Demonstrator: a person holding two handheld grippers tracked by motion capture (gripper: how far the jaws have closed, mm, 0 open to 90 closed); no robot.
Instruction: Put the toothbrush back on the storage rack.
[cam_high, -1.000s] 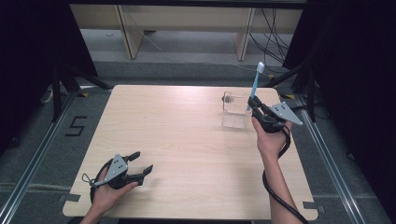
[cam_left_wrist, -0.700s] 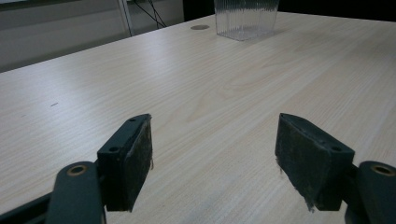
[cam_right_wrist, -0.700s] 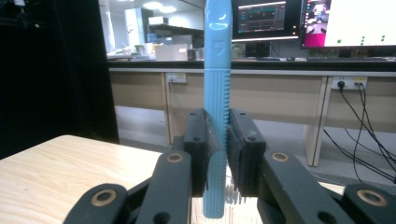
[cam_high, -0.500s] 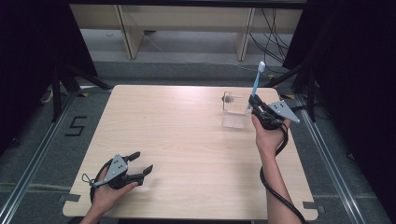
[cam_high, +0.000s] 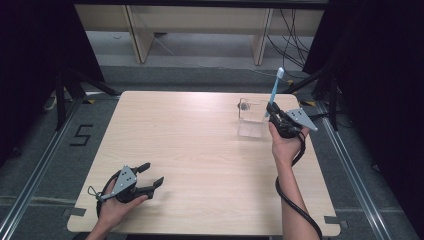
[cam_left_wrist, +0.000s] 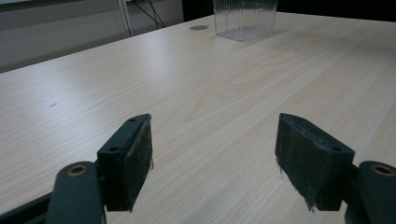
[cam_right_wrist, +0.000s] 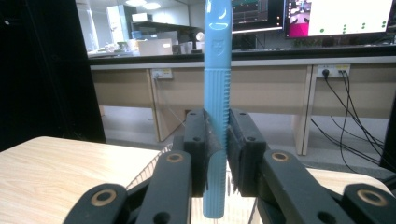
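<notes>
A light blue toothbrush (cam_high: 275, 91) stands nearly upright, its head at the top, and my right gripper (cam_high: 274, 111) is shut on its handle just above the right side of a clear ribbed cup (cam_high: 251, 118). In the right gripper view the two pads clamp the blue toothbrush handle (cam_right_wrist: 216, 102), and the cup's rim (cam_right_wrist: 154, 169) shows below them. My left gripper (cam_high: 152, 174) rests near the table's front left corner, held in a hand, open with nothing between its pads (cam_left_wrist: 136, 156). The cup (cam_left_wrist: 245, 18) stands far off in the left gripper view.
The pale wooden table (cam_high: 200, 150) has a small dark round hole (cam_high: 244, 105) behind the cup. Wooden bench legs (cam_high: 135, 35) and cables (cam_high: 295, 30) lie on the floor past the far edge. Metal floor rails (cam_high: 350, 165) run along both sides.
My right gripper has come down slightly with the toothbrush, closer to the cup. The left gripper has stayed where it was.
</notes>
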